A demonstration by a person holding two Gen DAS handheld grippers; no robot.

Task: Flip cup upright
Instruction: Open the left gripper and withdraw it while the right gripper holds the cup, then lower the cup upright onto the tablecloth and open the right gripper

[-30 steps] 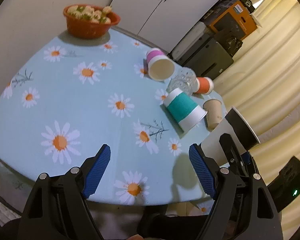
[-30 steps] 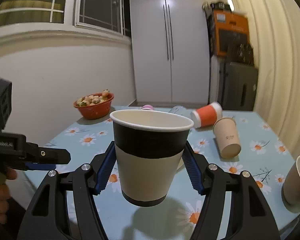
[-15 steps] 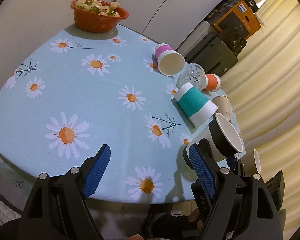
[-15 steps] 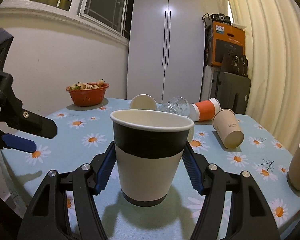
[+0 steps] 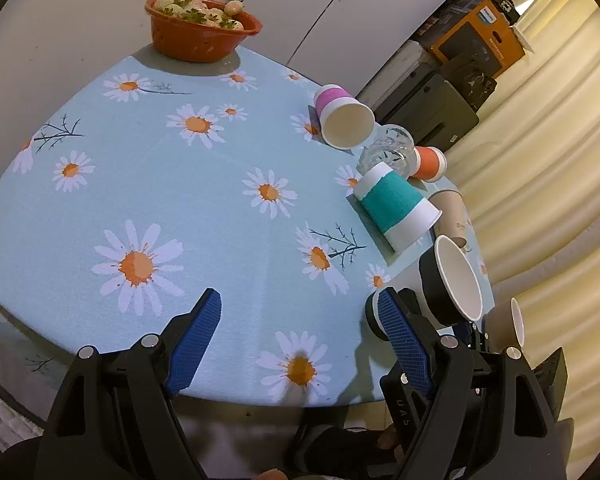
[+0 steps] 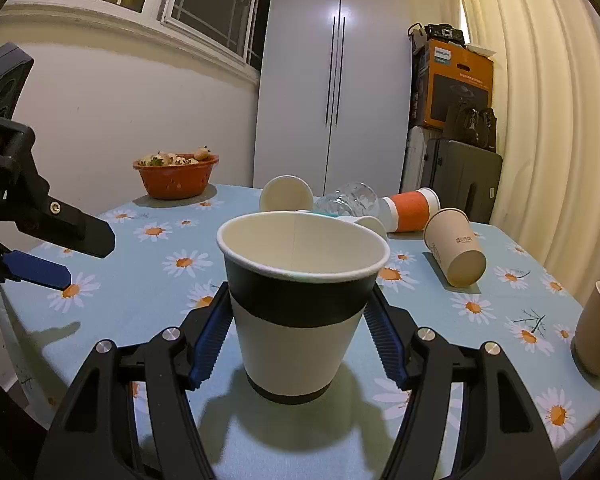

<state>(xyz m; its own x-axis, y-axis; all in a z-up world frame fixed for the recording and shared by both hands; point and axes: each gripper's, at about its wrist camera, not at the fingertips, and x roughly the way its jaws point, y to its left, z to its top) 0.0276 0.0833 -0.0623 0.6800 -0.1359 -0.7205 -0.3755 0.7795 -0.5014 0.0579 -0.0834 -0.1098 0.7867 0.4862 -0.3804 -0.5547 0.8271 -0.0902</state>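
In the left wrist view, the left tool (image 5: pixel 296 328) is hanging released over the near edge of the desk (image 5: pixel 204 208), its blue pads spread wide with nothing between them. The black-and-white cup (image 5: pixel 450 284) is standing near the desk's right edge, just beside the right pad. A teal cup (image 5: pixel 396 206), a pink cup (image 5: pixel 340 118) and an orange cup (image 5: pixel 430 162) are lying on their sides toward the far right edge.

In the right wrist view, the right tool (image 6: pixel 296 336) is grasping the black-and-white cup (image 6: pixel 300 304), which is sitting upright, mouth up, near the desk's (image 6: pixel 140 304) near edge. A red bowl (image 6: pixel 176 176) is resting at the far left corner.
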